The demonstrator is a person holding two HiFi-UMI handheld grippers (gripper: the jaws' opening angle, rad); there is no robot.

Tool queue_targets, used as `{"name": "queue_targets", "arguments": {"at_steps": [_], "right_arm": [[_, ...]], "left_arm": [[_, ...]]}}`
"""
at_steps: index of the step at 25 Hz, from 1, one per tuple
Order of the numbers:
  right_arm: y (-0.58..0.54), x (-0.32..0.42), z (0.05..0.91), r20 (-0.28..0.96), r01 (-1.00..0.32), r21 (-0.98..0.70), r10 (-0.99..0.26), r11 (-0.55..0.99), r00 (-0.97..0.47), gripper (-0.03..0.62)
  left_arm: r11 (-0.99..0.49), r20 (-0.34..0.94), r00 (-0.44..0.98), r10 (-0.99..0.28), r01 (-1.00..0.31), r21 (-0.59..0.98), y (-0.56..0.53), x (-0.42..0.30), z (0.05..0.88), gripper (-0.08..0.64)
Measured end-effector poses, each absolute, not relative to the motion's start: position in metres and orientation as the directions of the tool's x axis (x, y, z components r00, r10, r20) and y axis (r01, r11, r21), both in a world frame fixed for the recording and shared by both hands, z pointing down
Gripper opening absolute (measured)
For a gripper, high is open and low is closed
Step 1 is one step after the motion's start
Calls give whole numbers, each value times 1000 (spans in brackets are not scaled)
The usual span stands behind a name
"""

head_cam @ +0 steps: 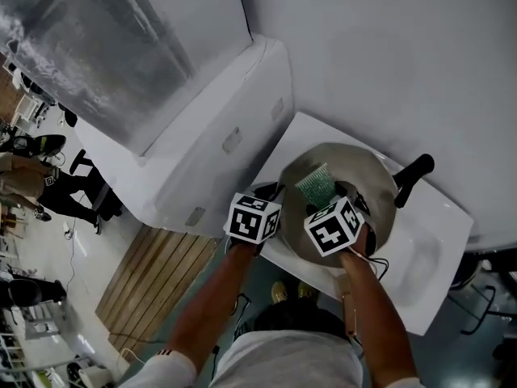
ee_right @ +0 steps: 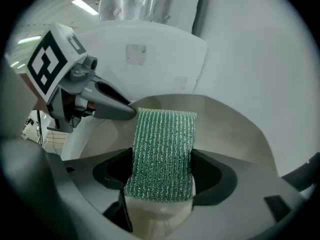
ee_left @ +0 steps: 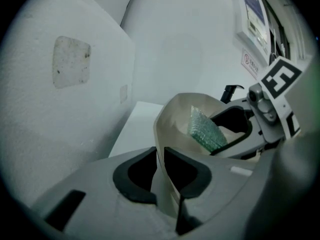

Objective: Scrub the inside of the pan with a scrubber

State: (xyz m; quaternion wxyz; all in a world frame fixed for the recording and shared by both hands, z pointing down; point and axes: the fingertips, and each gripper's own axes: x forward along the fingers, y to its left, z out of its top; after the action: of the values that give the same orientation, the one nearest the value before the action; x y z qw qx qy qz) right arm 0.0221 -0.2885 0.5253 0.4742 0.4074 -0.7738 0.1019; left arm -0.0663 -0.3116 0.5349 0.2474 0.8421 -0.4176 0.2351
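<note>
Silver crinkled foil (head_cam: pixel 97 55) covers the top of the long white cabinet (head_cam: pixel 218 128) at the far left of my head view, and a pale wooden slatted mat (head_cam: pixel 157 273) lies on the floor below it. On the cabinet's grainy white side, the left gripper view shows a worn, speckled square patch (ee_left: pixel 71 61) with no print I can read.

Next comes the left gripper (head_cam: pixel 271 191). Its two black pads (ee_left: pixel 135 176) have closed to a narrow slot on the thin rim of the pan (ee_left: pixel 175 119), one pad on each face of the wall. The pan (head_cam: pixel 363 168) is round and matte, a dull beige-grey inside, smooth and bare of marks. It sits tilted over the white moulded sink top (head_cam: pixel 436 249), just right of the cabinet.

Over the pan's inside is the scrubber (head_cam: pixel 317 184), a green rectangular pad of glittery, ribbed mesh (the ribs run lengthwise in neat rows). The right gripper (ee_right: pixel 162 176) has it clamped by the lower end, so most of the scrubber (ee_right: pixel 162 154) stands up out of the jaws against the pan's inner face. I cannot tell whether it actually presses on the surface.

The pan's black handle (head_cam: pixel 412 176) sticks out to the right. On the white wall beyond, the left gripper view catches a framed notice (ee_left: pixel 252 14) and a small red-and-white sign (ee_left: pixel 250 63), both too small to read.
</note>
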Motion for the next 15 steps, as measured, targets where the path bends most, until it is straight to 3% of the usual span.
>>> {"name": "queue_targets", "arguments": {"at_steps": [8,15], "right_arm": [[-280,0,552,847,-738,163,-477,654,-235,353],[-285,29,556,858,-747,208,-485,631,-170,353]], "left_arm": [[-529,601,543,-586,-819,224,-311,-67,534,58],[-537,598,549,-584,-814,222,-312,-66,534,58]]}}
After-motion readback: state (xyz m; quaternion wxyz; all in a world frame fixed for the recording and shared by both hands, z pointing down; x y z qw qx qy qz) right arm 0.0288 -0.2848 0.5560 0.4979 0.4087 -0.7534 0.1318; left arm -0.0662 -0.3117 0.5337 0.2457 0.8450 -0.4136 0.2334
